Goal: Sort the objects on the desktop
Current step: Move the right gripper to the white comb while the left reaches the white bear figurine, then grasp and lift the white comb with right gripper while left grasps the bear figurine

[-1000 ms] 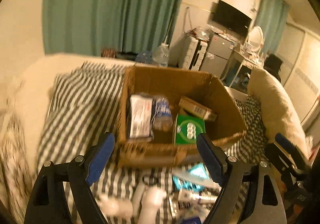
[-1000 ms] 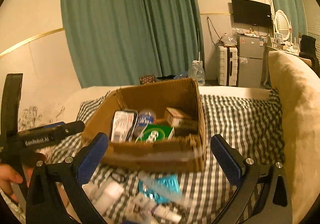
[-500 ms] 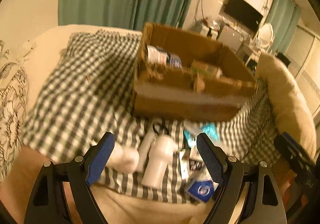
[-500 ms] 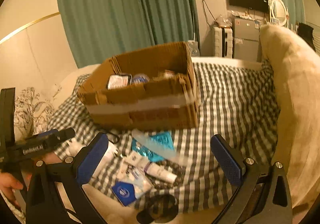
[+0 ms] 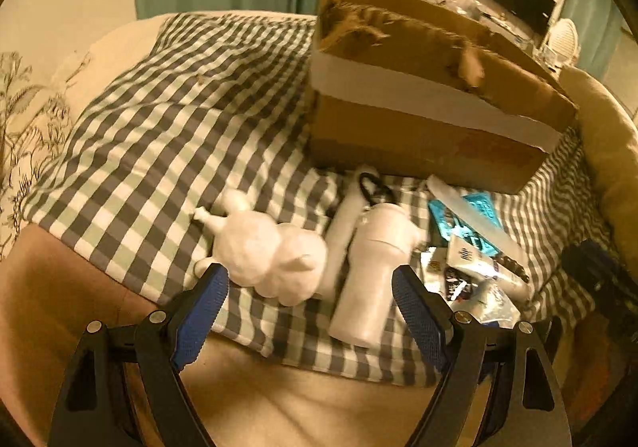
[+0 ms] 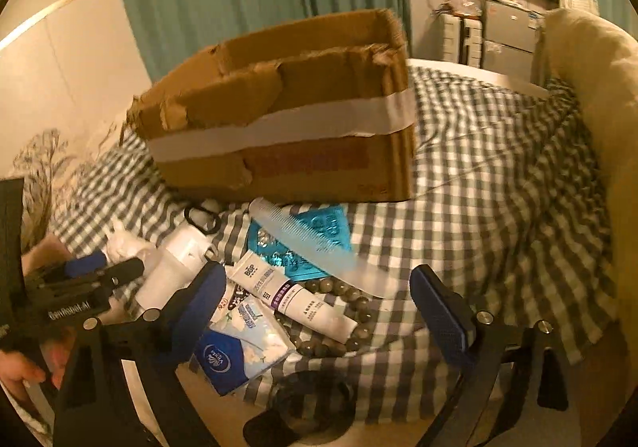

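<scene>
A torn cardboard box (image 5: 418, 116) (image 6: 287, 152) stands on the checked blanket. In front of it lies a pile: a white plush toy (image 5: 271, 251), a white bottle (image 5: 375, 267) (image 6: 175, 267), a clear comb (image 6: 307, 247) over a teal packet (image 6: 331, 225), a white tube (image 6: 295, 295), a tissue pack (image 6: 239, 343) and a bead bracelet (image 6: 351, 311). My left gripper (image 5: 311, 303) hangs open just above the toy and bottle, touching neither. My right gripper (image 6: 319, 307) hovers over the tube and tissue pack; its jaws are closing, pads pressing on nothing.
The checked blanket (image 5: 167, 120) covers a bed with a beige pillow (image 6: 598, 96) on the right. A black round object (image 6: 311, 403) lies at the near blanket edge. A hand (image 6: 16, 367) holds the left gripper (image 6: 87, 279) at the far left of the right wrist view.
Both grippers have sunk and tipped down toward the pile. The box's inside has gone out of sight; only its front wall shows. The right jaws stand slightly narrower.
</scene>
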Demonstrator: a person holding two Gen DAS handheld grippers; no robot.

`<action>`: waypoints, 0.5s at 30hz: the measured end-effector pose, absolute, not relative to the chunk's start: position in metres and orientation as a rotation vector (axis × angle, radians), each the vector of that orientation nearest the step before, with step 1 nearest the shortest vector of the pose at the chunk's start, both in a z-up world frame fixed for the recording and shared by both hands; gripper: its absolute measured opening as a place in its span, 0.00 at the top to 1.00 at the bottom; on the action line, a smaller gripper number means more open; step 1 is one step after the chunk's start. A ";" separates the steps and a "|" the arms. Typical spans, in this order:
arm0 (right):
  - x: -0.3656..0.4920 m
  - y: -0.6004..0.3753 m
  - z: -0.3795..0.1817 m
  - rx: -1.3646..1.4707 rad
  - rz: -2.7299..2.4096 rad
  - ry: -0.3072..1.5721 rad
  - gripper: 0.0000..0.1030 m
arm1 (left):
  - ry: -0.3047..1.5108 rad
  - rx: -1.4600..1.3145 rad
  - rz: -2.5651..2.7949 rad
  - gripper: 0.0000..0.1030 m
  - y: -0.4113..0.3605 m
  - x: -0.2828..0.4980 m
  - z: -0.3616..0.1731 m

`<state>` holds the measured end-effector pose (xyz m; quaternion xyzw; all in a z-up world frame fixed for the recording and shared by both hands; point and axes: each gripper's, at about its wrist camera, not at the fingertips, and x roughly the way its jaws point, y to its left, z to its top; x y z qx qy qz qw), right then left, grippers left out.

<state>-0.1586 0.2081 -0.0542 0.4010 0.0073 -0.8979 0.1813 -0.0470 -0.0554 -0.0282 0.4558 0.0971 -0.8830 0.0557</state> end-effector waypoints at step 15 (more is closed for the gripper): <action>-0.220 0.171 -0.100 1.246 -2.430 0.236 0.22 | 0.350 1.393 -2.666 0.11 -0.067 -0.070 -0.048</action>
